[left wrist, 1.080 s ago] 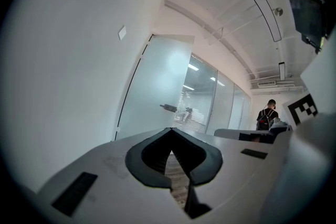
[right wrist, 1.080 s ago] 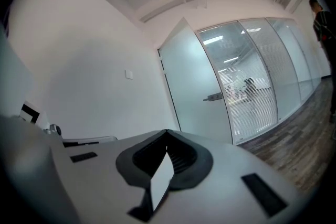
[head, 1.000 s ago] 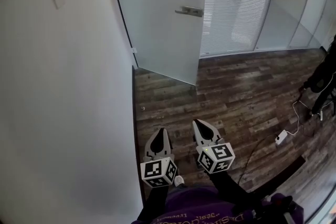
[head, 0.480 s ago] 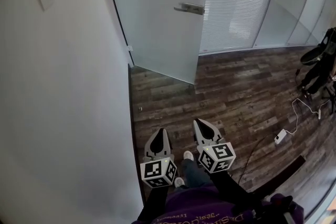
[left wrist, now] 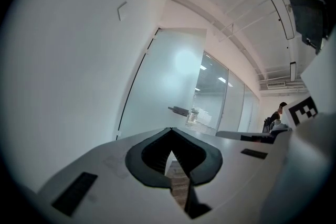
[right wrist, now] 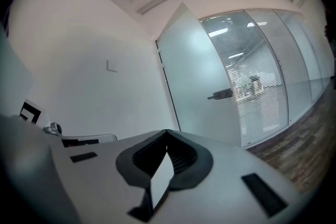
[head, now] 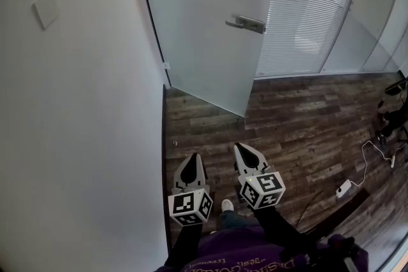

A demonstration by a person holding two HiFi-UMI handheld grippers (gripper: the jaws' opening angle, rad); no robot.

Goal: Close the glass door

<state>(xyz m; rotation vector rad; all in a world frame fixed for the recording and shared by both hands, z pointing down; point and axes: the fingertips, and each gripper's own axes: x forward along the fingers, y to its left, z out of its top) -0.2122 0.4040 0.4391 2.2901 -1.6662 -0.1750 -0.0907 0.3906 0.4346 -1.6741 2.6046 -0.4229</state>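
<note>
The frosted glass door [head: 210, 22] stands ajar ahead, hinged at the white wall, its free edge swung out over the wooden floor. Its metal lever handle [head: 245, 23] sits near that free edge. My left gripper [head: 192, 160] and right gripper [head: 241, 151] are held side by side low in the head view, both pointing at the door and well short of it. In the left gripper view the jaws [left wrist: 170, 131] meet at the tip with nothing in them; the handle [left wrist: 178, 110] lies beyond. The right gripper's jaws [right wrist: 167, 132] also meet empty, the handle [right wrist: 220, 94] far ahead.
A white wall with a switch plate [head: 46, 11] runs along the left. Glass partitions with blinds [head: 306, 16] stand behind the door. A white adapter and cable [head: 344, 188] lie on the wooden floor [head: 299, 130] at the right, near dark gear [head: 392, 108].
Both grippers and the camera have advanced toward the door; the door and handle look nearer and sit further right and lower in the head view. Both grippers' jaws look the same.
</note>
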